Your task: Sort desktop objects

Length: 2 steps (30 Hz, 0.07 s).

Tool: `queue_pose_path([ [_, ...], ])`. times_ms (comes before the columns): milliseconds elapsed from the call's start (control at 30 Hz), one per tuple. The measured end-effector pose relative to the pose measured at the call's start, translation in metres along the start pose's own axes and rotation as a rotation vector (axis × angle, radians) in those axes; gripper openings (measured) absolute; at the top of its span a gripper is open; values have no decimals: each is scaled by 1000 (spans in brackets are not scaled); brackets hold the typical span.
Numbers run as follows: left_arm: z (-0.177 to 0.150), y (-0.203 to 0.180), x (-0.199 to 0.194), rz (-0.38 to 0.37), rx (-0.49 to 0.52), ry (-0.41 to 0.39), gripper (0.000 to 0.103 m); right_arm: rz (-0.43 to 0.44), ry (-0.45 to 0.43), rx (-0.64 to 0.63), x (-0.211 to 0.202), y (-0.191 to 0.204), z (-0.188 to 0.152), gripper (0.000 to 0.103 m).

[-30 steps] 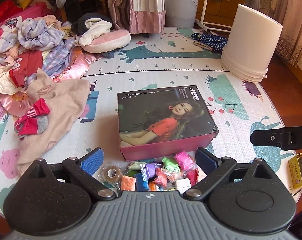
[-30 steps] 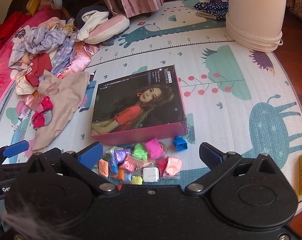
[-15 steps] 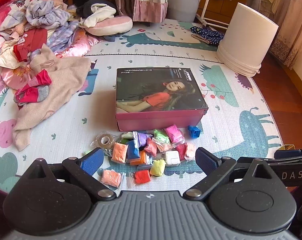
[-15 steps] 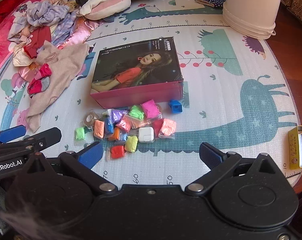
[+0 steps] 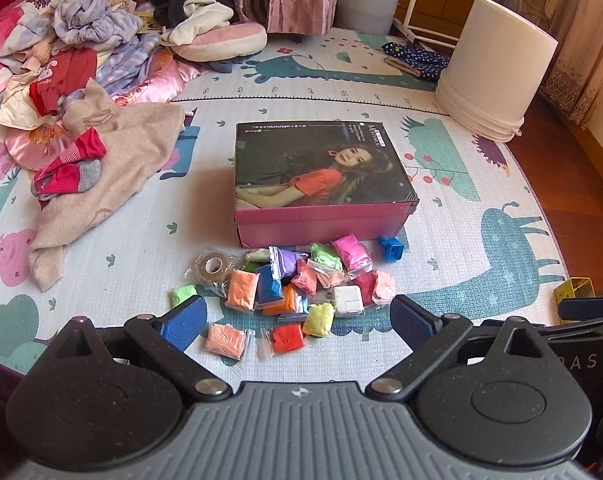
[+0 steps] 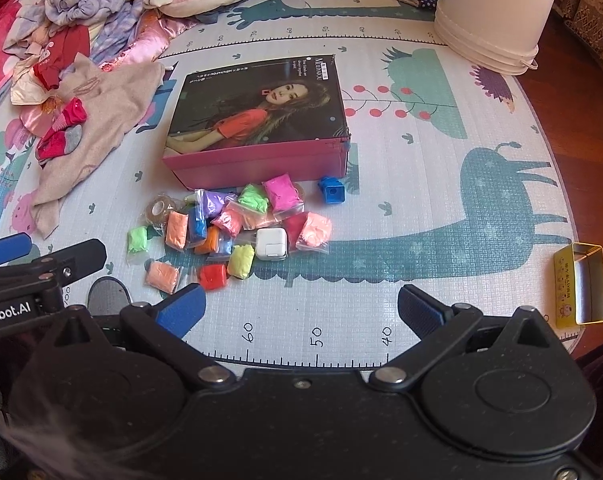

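Both grippers have pulled back from the pile, so more mat shows in front of the box. The left gripper and right gripper are each spread wide and empty. The clay bags, charger, tape roll and blue sharpener lie on the mat just before the box; a yellow tin sits well apart.

Yellow tin partly behind right gripper
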<state>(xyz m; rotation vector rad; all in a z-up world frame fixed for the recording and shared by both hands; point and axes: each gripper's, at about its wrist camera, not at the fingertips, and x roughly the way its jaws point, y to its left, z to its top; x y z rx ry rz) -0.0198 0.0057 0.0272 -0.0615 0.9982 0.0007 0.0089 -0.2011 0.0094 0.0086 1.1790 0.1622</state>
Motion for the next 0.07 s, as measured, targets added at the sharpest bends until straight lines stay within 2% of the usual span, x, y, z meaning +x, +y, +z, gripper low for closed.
queue_pose_path([
  [67,0,-1,1,0,5,1,98,-4,9,-3,1,-1,0,102],
])
